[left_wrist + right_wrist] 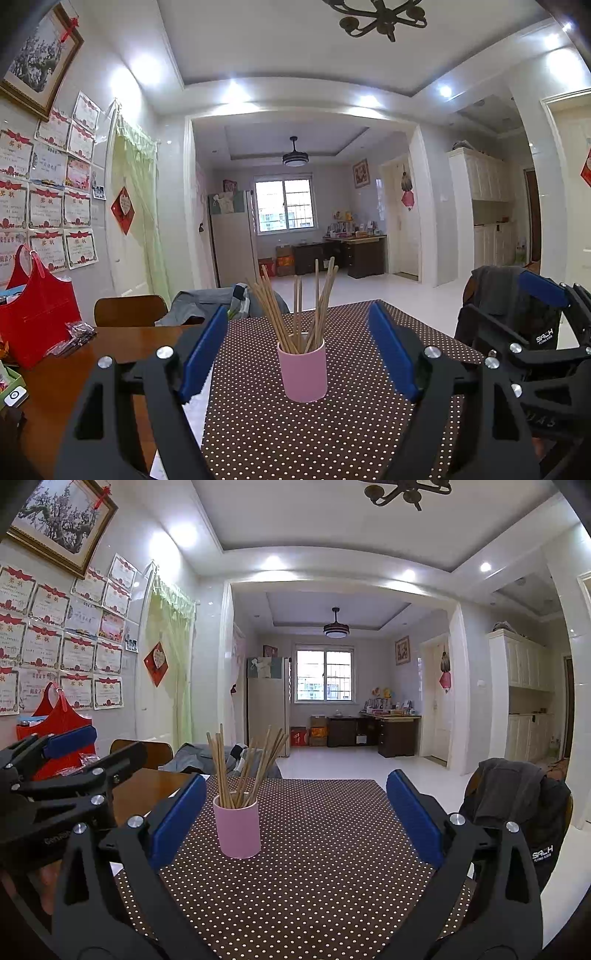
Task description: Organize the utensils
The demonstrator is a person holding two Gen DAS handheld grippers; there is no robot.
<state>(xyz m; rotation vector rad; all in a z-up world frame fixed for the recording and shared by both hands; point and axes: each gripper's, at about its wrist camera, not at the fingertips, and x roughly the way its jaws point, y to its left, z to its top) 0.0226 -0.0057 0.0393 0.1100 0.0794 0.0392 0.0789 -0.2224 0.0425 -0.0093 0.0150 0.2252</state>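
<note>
Both my grippers, left gripper (pixel 299 354) and right gripper (pixel 295 819), hang with fingers apart, empty. The pink cup (pixel 303 369) of chopsticks (pixel 295 306) stands at twelve o'clock. I'd approach level, so nothing tips.

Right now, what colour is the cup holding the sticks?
Pink cup, clearest in the left wrist view.

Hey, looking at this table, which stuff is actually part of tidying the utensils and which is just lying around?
Part of the job:
pink cup
wooden chopsticks standing in it

Just lying around:
red bag
small packets beside it
dark jacket on the chair
grey clothing behind the table
</note>
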